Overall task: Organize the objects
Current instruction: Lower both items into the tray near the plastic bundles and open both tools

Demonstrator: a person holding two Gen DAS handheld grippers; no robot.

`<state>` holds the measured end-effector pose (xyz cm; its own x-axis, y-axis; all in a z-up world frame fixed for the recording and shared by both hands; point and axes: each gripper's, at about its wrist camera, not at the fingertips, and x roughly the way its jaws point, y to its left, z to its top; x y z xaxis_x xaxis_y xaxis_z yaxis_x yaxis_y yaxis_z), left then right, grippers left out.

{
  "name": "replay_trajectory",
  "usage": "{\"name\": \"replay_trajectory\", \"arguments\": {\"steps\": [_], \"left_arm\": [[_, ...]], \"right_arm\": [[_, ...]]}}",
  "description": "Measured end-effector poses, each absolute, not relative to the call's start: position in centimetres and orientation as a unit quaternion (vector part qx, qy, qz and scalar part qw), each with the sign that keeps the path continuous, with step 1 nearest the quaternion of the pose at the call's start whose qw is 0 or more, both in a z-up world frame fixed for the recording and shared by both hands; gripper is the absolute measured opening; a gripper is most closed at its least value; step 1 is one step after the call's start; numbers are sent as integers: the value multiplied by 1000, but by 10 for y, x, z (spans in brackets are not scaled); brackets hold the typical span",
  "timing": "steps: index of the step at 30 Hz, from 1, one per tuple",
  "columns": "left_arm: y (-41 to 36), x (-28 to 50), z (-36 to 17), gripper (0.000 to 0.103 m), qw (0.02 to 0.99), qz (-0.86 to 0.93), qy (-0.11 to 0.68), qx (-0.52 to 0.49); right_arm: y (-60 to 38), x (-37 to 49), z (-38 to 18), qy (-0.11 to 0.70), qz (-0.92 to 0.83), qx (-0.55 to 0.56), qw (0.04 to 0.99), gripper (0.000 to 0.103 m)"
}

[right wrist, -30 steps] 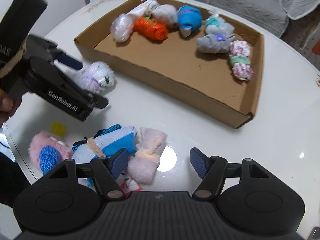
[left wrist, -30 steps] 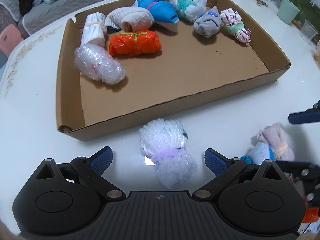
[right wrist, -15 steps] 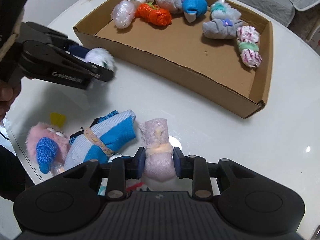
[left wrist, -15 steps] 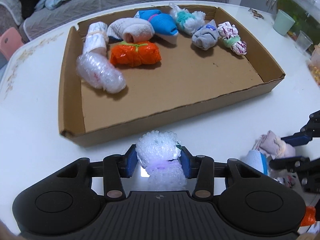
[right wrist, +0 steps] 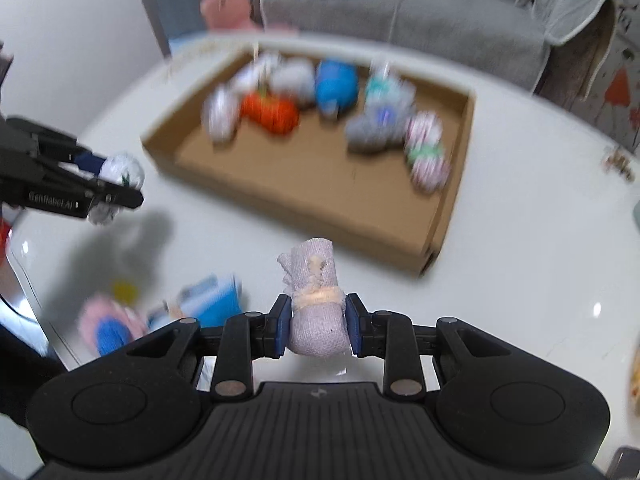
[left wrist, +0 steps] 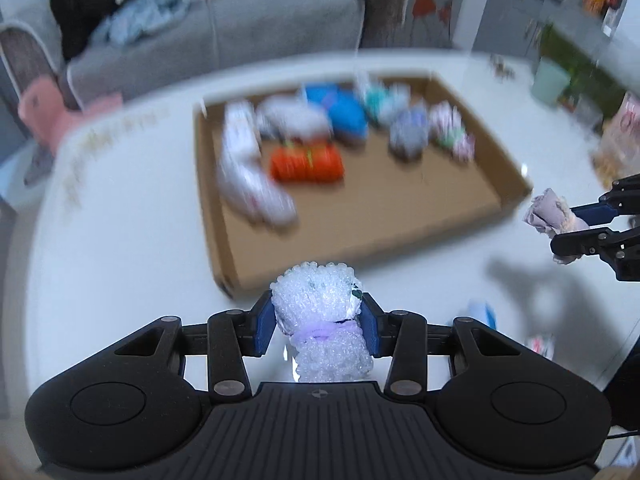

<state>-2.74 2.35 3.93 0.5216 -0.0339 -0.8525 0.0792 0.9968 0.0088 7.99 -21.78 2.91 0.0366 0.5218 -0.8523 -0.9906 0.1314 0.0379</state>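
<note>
My left gripper [left wrist: 318, 326] is shut on a white bubble-wrap bundle [left wrist: 320, 312] tied with a purple band, held above the white table in front of the cardboard tray [left wrist: 400, 216]. My right gripper [right wrist: 316, 326] is shut on a pale lilac sock roll [right wrist: 314, 304] tied with a peach band, also lifted. The tray [right wrist: 360, 216] holds several bundles along its far side, among them an orange one [left wrist: 306, 164] and a blue one [left wrist: 346, 114]. Each gripper shows in the other's view: the right [left wrist: 576, 224], the left [right wrist: 116, 184].
A blue-and-white striped roll [right wrist: 212, 300], a pink fuzzy item with a blue roll [right wrist: 106, 326] and a small yellow piece [right wrist: 124, 290] lie on the table near me. A green cup [left wrist: 550, 84] stands at the back right. A grey sofa [right wrist: 400, 16] is behind the table.
Both grippers closed on their bundles and have lifted them off the table, up and back from the tray. The views are blurred from motion.
</note>
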Motion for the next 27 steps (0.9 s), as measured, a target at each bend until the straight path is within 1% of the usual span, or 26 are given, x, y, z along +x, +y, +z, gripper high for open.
{"name": "replay_trajectory", "arguments": {"steps": [2, 6, 10, 13, 17, 20, 24, 27], "left_arm": [[28, -18, 55, 50, 883, -25, 468, 33], [40, 8, 74, 50, 894, -20, 446, 22], [40, 29, 75, 50, 898, -28, 437, 51], [47, 42, 58, 50, 895, -44, 443, 33], [56, 48, 30, 50, 885, -59, 459, 40], [66, 47, 12, 50, 881, -77, 467, 25], [69, 46, -8, 50, 872, -80, 481, 43], [68, 48, -14, 50, 870, -81, 485, 43]], "right_arm": [[-213, 85, 45, 353, 598, -286, 660, 26], [-193, 86, 75, 305, 632, -251, 667, 26], [-156, 80, 93, 275, 668, -234, 651, 26], [-125, 77, 85, 267, 683, -243, 635, 26], [-93, 78, 54, 283, 689, -262, 613, 26], [-85, 84, 38, 298, 697, -272, 593, 26], [-84, 87, 27, 320, 707, -257, 576, 26], [-82, 81, 21, 323, 707, -266, 569, 26]]}}
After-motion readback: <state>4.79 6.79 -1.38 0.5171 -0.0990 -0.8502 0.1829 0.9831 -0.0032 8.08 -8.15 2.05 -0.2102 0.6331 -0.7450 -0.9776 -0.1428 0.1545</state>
